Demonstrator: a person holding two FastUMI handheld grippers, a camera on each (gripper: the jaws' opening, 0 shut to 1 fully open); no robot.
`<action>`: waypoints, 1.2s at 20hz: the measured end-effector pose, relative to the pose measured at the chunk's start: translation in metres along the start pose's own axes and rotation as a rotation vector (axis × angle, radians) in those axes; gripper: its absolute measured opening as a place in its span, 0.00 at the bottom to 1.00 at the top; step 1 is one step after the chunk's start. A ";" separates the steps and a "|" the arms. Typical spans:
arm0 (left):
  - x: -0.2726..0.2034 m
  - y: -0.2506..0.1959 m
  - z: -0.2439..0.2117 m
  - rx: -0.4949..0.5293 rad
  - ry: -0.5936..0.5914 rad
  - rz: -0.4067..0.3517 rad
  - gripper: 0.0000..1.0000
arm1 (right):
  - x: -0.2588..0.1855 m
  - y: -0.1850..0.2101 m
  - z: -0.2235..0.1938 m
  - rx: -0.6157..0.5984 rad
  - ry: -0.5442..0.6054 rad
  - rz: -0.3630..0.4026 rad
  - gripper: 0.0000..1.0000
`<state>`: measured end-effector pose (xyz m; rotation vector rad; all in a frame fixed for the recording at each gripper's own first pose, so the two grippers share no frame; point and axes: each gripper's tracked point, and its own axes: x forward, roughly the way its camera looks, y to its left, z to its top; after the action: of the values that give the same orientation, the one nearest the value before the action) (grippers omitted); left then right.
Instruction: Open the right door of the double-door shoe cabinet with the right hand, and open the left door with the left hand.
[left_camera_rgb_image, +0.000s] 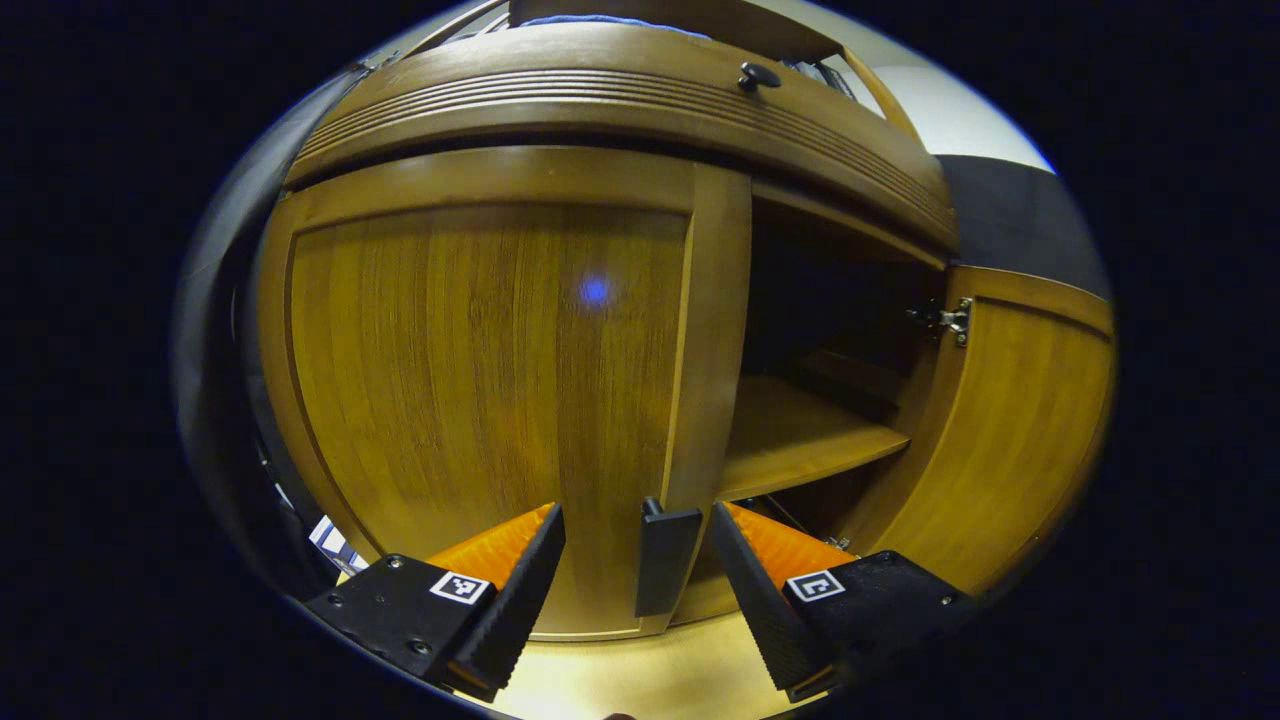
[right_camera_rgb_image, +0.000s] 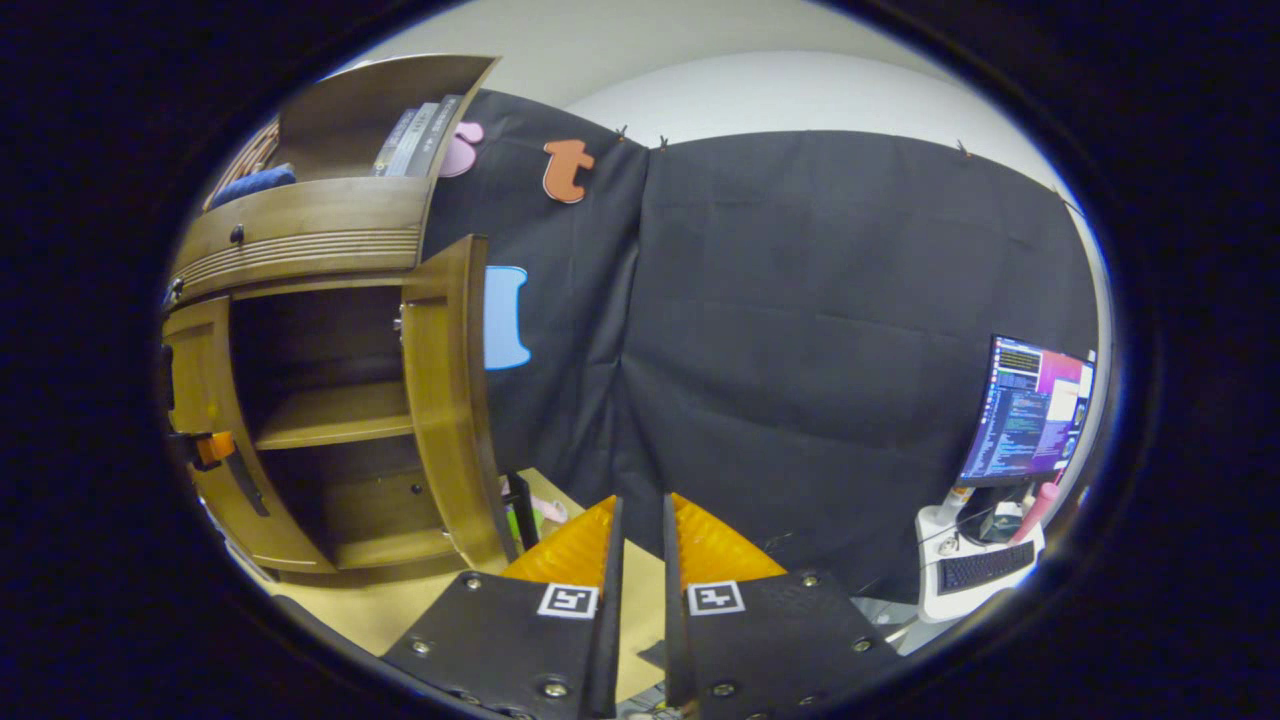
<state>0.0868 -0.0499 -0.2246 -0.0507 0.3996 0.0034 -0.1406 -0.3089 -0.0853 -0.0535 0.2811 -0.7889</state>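
Your left tongs gape wide around the left door's black handle. It's rigid hinged wood; pinch the handle. Right door stands open; right tongs nearly closed, empty.

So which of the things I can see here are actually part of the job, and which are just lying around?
Part of the job:
- closed brown wooden left door, with its black bar handle
- open brown wooden right door
- left tongs, open around that handle
- right tongs, nearly closed, empty

Just lying about:
- lit computer monitor
- black keyboard
- books on top of the cabinet
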 end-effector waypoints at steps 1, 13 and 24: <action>0.004 0.000 -0.005 0.001 0.012 0.003 0.92 | 0.004 -0.003 0.002 0.002 -0.002 0.002 0.18; 0.021 -0.011 -0.021 -0.016 0.036 0.051 0.39 | 0.056 0.010 0.008 0.006 -0.006 0.118 0.18; -0.029 -0.010 -0.029 -0.040 0.002 0.171 0.34 | 0.098 0.037 0.013 -0.023 -0.014 0.313 0.18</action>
<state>0.0493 -0.0613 -0.2398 -0.0559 0.4054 0.1799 -0.0454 -0.3530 -0.1005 -0.0350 0.2775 -0.4748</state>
